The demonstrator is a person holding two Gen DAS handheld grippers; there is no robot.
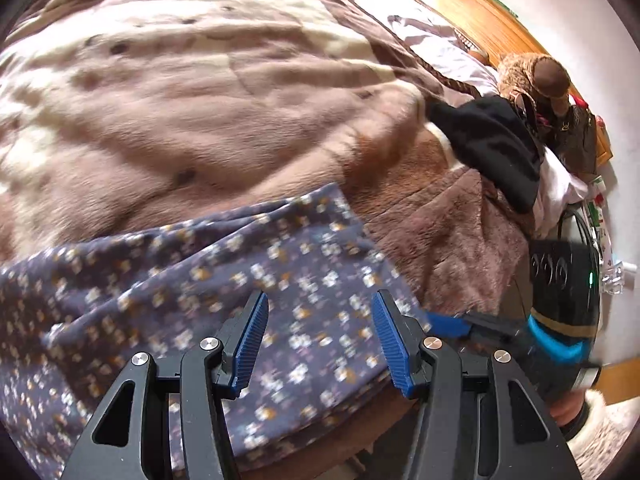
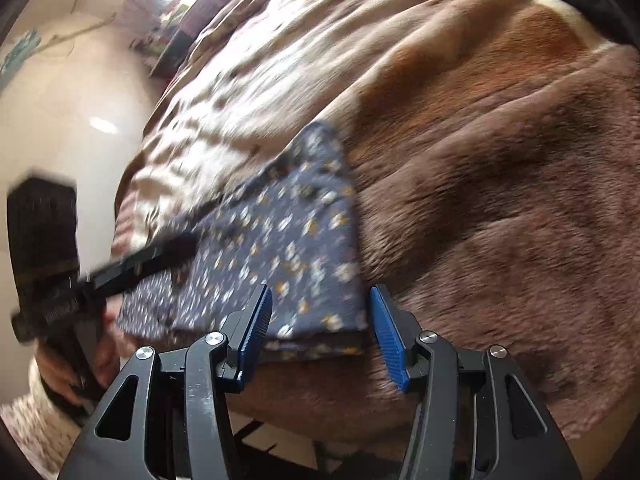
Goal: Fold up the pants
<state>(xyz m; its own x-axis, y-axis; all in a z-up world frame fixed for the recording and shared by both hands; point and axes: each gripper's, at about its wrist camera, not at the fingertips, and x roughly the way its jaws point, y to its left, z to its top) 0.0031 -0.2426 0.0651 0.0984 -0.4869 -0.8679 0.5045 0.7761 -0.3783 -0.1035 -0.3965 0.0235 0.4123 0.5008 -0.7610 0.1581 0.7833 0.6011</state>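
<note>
Two hand-held grippers over the pants (image 2: 280, 248), both with jaws apart and nothing between the pads. The pants, navy with a small floral print, lie flat on the brown plush blanket (image 2: 500, 184) of the bed, at its near edge. They appear already doubled, layers stacked at the near hem, likely laid flat so a further fold can be made. Left hand-held gripper (image 1: 318, 340) hangs above the pants' mid-length; right hand-held gripper (image 2: 320, 332) is at their near right corner, probably to take that end. Long axis runs along the bed's near edge; the far corner points toward the bed's middle. Frames motion-blurred.
</note>
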